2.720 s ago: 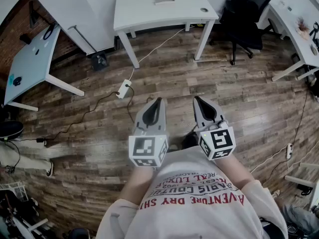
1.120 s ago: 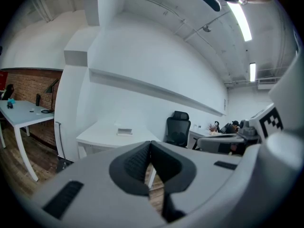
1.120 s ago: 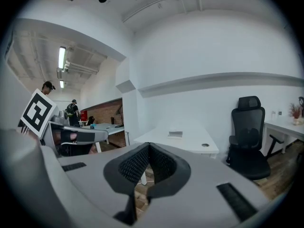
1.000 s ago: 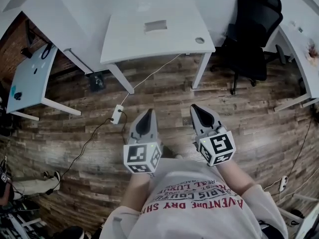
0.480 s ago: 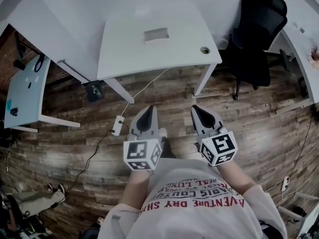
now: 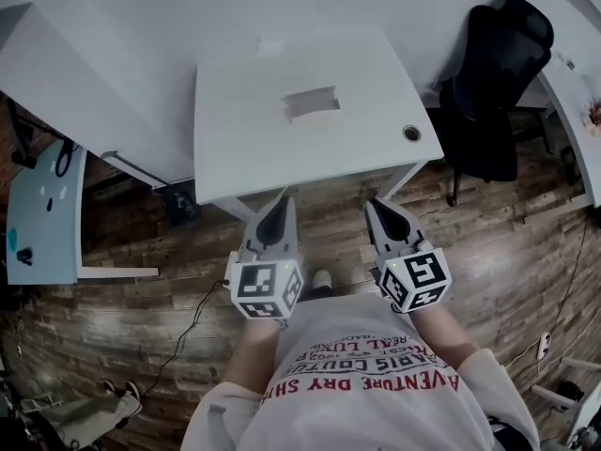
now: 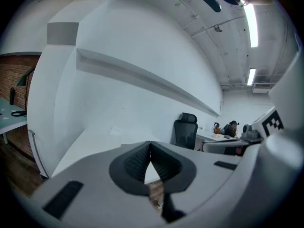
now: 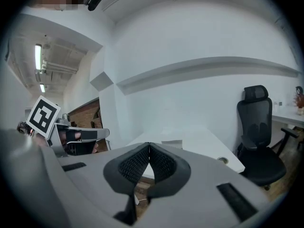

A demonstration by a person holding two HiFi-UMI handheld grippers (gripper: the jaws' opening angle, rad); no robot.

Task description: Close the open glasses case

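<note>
An office: several white desks (image 6: 254, 148) stand on a wood-plank floor (image 6: 141, 289), a black swivel chair (image 6: 498, 64) beside one, strip lights (image 7: 251, 18) run along the ceiling (image 7: 213, 42), and a brick wall (image 7: 12, 75) shows at the left

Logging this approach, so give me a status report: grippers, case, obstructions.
Left gripper shut, empty; right gripper shut, empty. Both near the white table front edge. Likely case, pale and flat, on it; lid state unreadable. No obstruction seen.

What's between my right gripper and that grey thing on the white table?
In the head view, only a strip of wood floor and bare white tabletop lie between the right gripper and the grey thing.
</note>
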